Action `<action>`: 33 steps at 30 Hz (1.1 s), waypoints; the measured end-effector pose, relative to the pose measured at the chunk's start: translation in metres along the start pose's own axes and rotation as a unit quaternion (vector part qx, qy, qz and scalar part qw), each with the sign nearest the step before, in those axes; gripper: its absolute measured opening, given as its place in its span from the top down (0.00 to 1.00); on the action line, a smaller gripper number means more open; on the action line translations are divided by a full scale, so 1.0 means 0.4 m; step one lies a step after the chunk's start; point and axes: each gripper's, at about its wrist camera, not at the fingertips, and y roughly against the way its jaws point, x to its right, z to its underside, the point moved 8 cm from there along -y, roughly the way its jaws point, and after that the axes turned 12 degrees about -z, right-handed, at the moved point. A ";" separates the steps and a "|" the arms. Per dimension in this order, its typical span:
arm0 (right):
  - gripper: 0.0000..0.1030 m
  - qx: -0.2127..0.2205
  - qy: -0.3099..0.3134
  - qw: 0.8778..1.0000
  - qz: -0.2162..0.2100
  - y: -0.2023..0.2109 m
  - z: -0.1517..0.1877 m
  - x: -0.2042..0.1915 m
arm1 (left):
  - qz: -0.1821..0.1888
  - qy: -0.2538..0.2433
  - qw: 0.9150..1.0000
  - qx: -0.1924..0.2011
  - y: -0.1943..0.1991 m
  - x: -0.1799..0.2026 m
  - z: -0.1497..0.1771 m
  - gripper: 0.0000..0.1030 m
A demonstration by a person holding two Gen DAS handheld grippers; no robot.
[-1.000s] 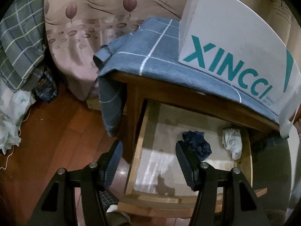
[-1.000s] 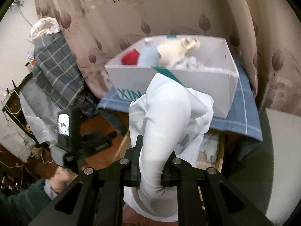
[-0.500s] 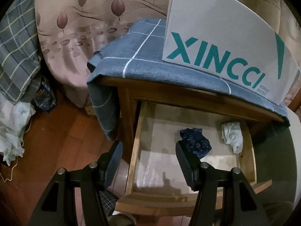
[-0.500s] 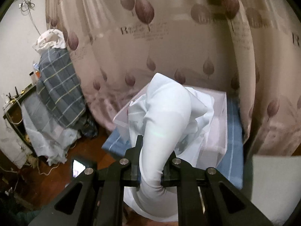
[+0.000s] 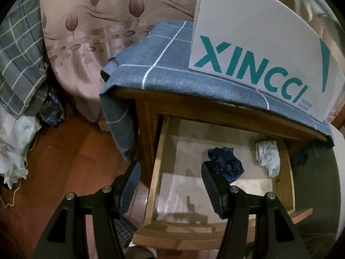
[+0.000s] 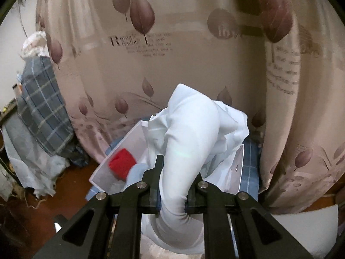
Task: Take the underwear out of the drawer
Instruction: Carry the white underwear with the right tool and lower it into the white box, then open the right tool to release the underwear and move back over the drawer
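From the left wrist we count two underwear in the open drawer (image 5: 217, 196): one dark blue (image 5: 226, 166), one white (image 5: 268, 156). Our left claw (image 5: 170, 185) stands half wide, holding nothing, above the drawer. One box (image 5: 254, 49) sits on the blue cloth (image 5: 163, 69) over the table (image 5: 194, 105).

From the right wrist, our right claw (image 6: 172, 185) grips one pale garment (image 6: 192, 142) above the box (image 6: 127, 144), before the curtain (image 6: 194, 54).

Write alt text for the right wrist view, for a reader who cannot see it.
The right gripper is shut on a pale blue-white garment, holding it above an open white box that contains a red item and other laundry. A leaf-patterned curtain fills the background, with a plaid cloth hanging at left.
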 end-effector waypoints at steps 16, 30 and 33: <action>0.79 -0.092 -0.049 0.993 0.059 -0.250 0.111 0.176 | 0.011 -0.011 1.000 -0.008 -0.016 0.012 0.001 0.42; 0.52 -0.076 -0.038 0.993 0.083 -0.210 0.120 0.171 | 0.011 -0.002 1.000 -0.009 -0.013 0.007 0.000 0.42; 0.46 -0.065 -0.033 0.994 0.083 -0.179 0.110 0.155 | 0.008 0.000 1.000 -0.009 -0.013 0.003 0.001 0.42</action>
